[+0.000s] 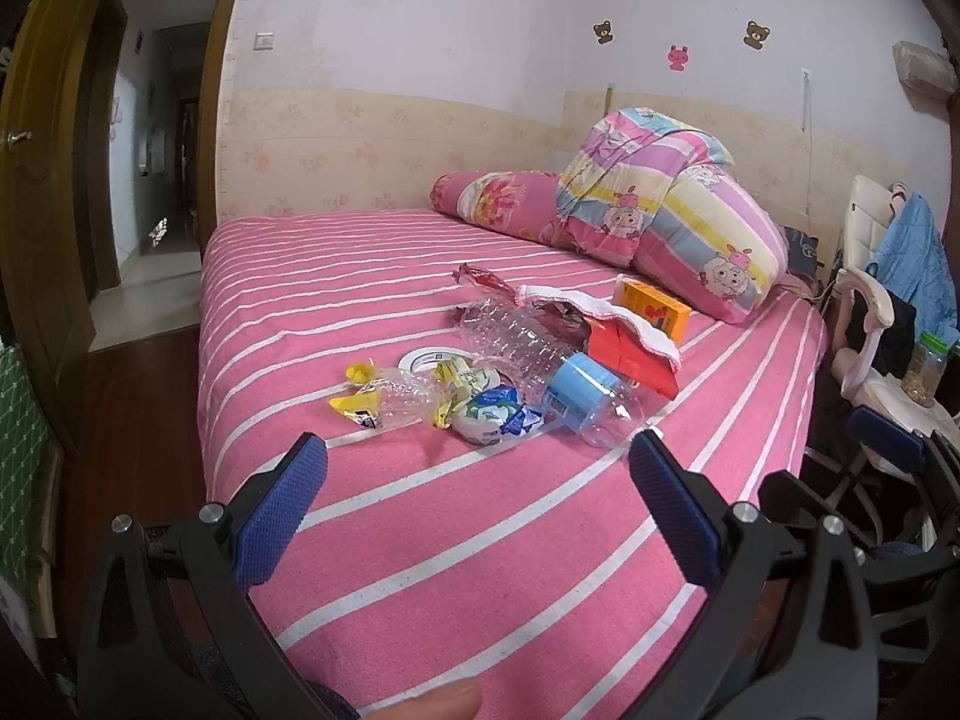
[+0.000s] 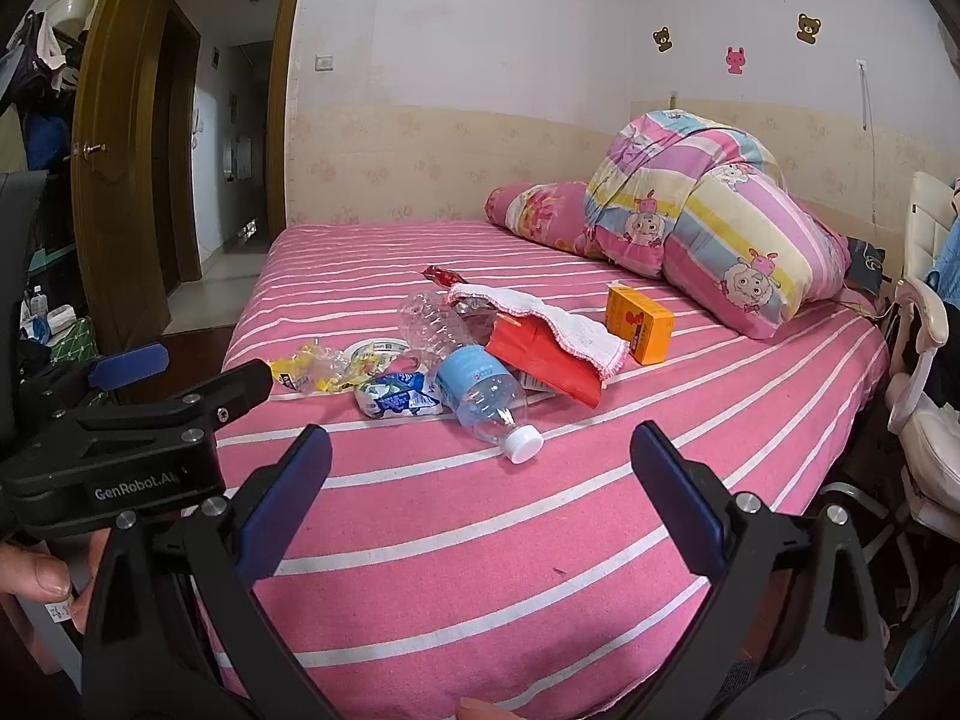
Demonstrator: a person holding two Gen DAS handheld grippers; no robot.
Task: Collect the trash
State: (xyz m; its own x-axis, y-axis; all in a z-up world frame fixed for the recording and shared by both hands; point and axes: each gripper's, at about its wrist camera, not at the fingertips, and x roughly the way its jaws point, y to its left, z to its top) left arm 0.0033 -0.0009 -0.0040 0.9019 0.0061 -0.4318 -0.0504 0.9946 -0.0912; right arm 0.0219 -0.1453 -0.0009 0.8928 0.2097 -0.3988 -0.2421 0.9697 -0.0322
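Note:
A pile of trash lies mid-bed: a crushed clear bottle with a blue label [image 1: 558, 372] [image 2: 480, 384], a blue-white wrapper [image 1: 495, 417] [image 2: 393, 399], yellow wrappers with clear plastic [image 1: 384, 399] [image 2: 312, 369], a tape roll [image 1: 429, 358], a red packet [image 1: 630, 357] [image 2: 540, 360] under a white cloth [image 1: 624, 315] [image 2: 558, 318], an orange box [image 1: 654, 306] [image 2: 639, 324] and a red candy wrapper [image 1: 480, 277]. My left gripper [image 1: 477, 468] is open and empty, just short of the pile. My right gripper [image 2: 480, 462] is open and empty, near the bottle cap.
The bed [image 1: 480, 540] has a pink striped sheet. A rolled quilt [image 1: 672, 210] and pillow [image 1: 492, 198] lie at its far end. A white chair [image 1: 870, 312] with clothes and a jar [image 1: 927, 369] stands to the right. An open door [image 1: 144, 150] is on the left.

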